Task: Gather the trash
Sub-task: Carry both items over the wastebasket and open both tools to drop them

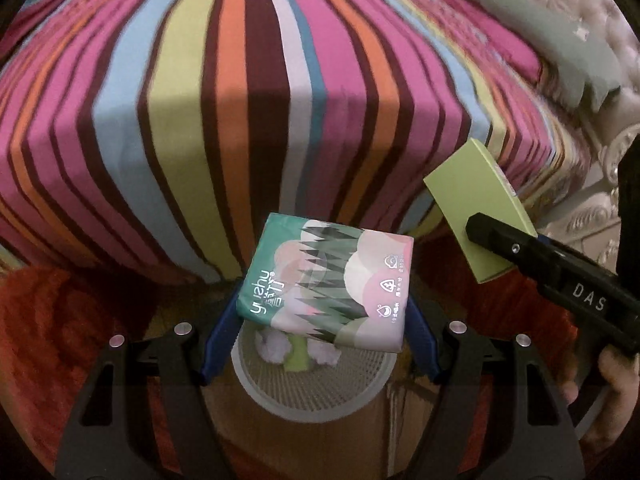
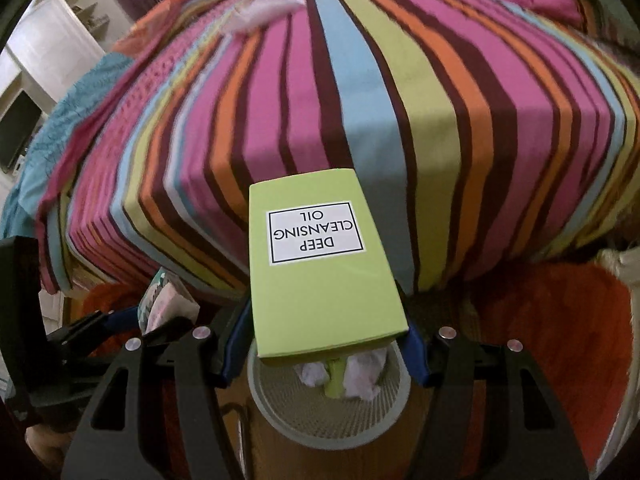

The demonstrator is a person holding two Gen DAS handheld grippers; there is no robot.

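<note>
Left gripper [image 1: 320,320] clamps tissue pack [image 1: 326,280]; right gripper [image 2: 324,344] clamps green box [image 2: 320,272], label readable there only

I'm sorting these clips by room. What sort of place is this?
Most likely a bedroom: a bed under a striped bedspread, a tufted headboard behind it, and a mesh wastebasket on the floor at the bedside.

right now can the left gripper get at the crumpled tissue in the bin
Probably not. The left gripper is shut on a tissue pack, which hangs right over the bin and covers the crumpled tissue. It would need to drop the pack first.
</note>
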